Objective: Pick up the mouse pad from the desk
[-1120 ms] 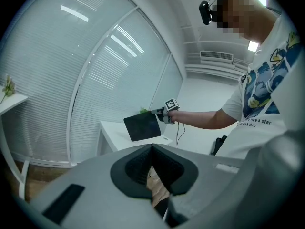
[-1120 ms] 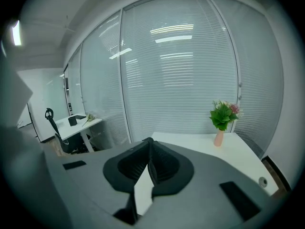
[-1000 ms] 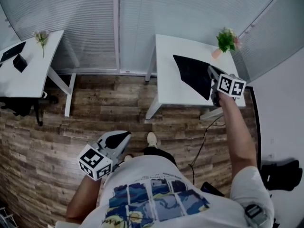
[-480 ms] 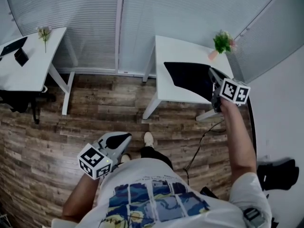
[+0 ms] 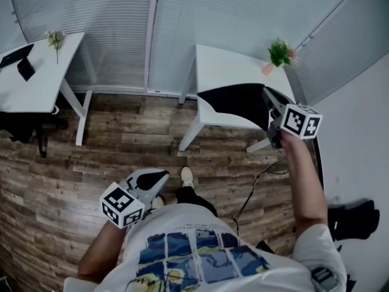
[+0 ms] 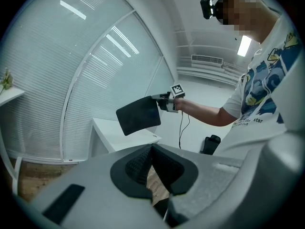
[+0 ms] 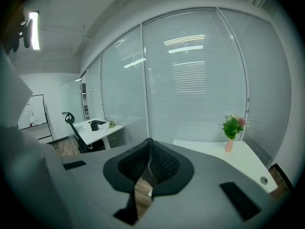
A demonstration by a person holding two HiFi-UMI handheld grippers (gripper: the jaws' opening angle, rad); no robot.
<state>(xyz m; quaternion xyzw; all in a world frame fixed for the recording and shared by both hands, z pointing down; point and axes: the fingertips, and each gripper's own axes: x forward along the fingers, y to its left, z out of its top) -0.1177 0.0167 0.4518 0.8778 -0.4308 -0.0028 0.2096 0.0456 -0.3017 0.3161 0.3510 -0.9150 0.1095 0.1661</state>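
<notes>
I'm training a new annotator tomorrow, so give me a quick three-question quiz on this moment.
1. True or false: the mouse pad lies flat on the white desk.
2. Which tongs grip the pad? A. left B. right C. both
3. Short answer: what stands at the desk's far corner?

Key
1. False: it is held in the air above the desk.
2. B: the right tongs are clamped on its edge.
3. A flower vase.
</notes>
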